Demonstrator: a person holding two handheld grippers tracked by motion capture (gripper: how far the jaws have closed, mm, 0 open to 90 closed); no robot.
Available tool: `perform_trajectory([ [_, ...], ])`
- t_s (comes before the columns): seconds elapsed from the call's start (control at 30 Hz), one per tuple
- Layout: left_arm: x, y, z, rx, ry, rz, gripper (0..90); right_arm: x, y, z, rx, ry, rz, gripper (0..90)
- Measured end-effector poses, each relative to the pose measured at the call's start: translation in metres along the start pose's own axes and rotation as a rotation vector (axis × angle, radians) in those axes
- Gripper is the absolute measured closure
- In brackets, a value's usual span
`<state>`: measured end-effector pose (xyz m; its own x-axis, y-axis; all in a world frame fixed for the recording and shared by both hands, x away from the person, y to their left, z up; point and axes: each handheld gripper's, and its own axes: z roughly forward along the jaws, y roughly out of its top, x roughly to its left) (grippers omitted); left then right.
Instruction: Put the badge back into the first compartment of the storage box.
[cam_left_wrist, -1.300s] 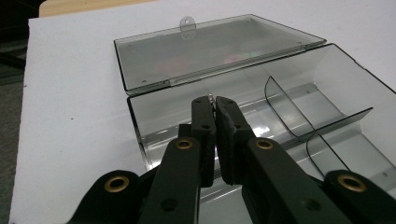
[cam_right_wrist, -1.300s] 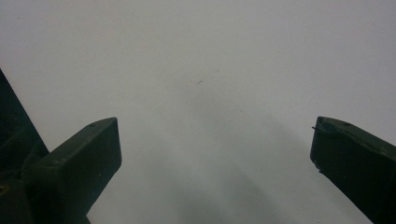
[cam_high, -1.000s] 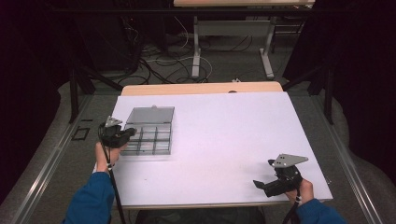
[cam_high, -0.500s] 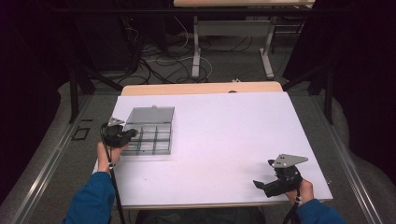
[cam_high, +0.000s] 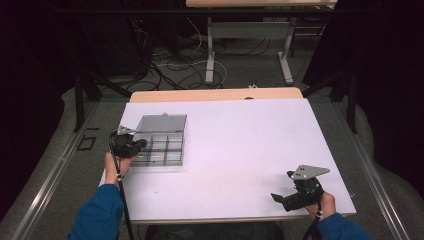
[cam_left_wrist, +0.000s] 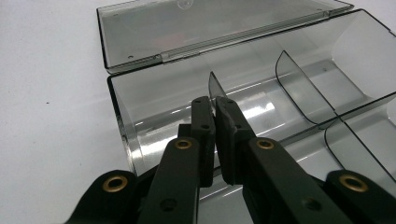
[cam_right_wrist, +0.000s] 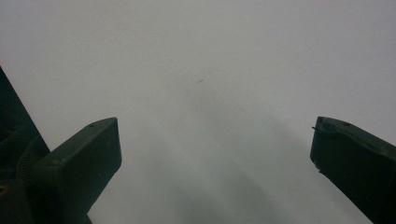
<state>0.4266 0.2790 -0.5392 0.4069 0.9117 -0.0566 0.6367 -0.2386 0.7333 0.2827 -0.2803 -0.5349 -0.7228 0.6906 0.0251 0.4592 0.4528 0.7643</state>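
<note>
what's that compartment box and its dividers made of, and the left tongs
Compartment box and divider: likely smoke-tinted clear plastic, glossy; the table shows through and highlights glint. Left tongs: matte black, probably moulded plastic, with brass-coloured rivets.

Your compartment box (cam_high: 162, 147) sits on the tabletop (cam_high: 240, 150) toward its left side, with the lid (cam_high: 161, 123) laid open behind it, on the far side from you. Your left gripper (cam_high: 131, 146) is at the box's left end, its fingers (cam_left_wrist: 204, 123) pressed together over a divider (cam_left_wrist: 215, 87) inside the nearest compartment. Your right gripper (cam_high: 290, 199) rests well apart, near the tabletop's front right corner, over bare surface.
</note>
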Motion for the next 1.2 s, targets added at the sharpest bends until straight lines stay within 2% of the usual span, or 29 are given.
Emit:
perform_trajectory([
  [0.1, 0.0, 0.0, 0.0, -0.005, 0.003, -0.007, 85.8, 0.0, 0.0, 0.0, 0.001, 0.002, -0.002, 1.5],
  [0.13, 0.001, 0.0, 0.0, -0.002, 0.004, 0.004, 85.7, 0.0, 0.0, 0.0, 0.001, 0.002, -0.002, 1.5],
  [0.17, 0.002, -0.001, -0.001, -0.009, 0.005, -0.012, 85.5, 0.0, 0.0, 0.0, 0.001, 0.001, -0.002, 1.5],
  [0.33, 0.002, 0.0, -0.004, -0.017, 0.005, -0.013, 82.3, 0.0, 0.0, 0.0, 0.001, -0.001, -0.001, 1.5],
  [0.6, 0.001, 0.0, -0.008, -0.046, 0.03, -0.018, 75.3, 0.0, 0.0, 0.0, 0.001, 0.0, -0.003, 1.5],
  [0.77, 0.002, 0.001, -0.014, -0.05, 0.027, -0.028, 68.8, 0.0, 0.0, 0.0, 0.002, -0.004, -0.004, 1.5],
  [0.87, -0.001, 0.002, -0.018, -0.067, 0.03, -0.038, 60.5, 0.0, 0.0, 0.0, 0.002, -0.004, -0.004, 1.5],
  [1.07, -0.013, 0.006, -0.029, -0.029, 0.003, 0.014, 40.2, 0.001, 0.0, 0.0, 0.003, -0.001, -0.001, 1.5],
  [1.13, -0.02, 0.006, -0.032, -0.037, 0.006, 0.031, 32.8, 0.0, 0.0, 0.0, 0.002, 0.0, -0.001, 1.5],
  [1.17, -0.022, 0.007, -0.035, -0.02, 0.005, 0.056, 29.2, 0.0, 0.0, 0.0, 0.002, 0.0, -0.001, 1.5],
  [1.2, -0.025, 0.007, -0.036, -0.02, 0.002, 0.057, 24.9, 0.0, 0.0, 0.0, 0.001, 0.001, -0.001, 1.5],
])
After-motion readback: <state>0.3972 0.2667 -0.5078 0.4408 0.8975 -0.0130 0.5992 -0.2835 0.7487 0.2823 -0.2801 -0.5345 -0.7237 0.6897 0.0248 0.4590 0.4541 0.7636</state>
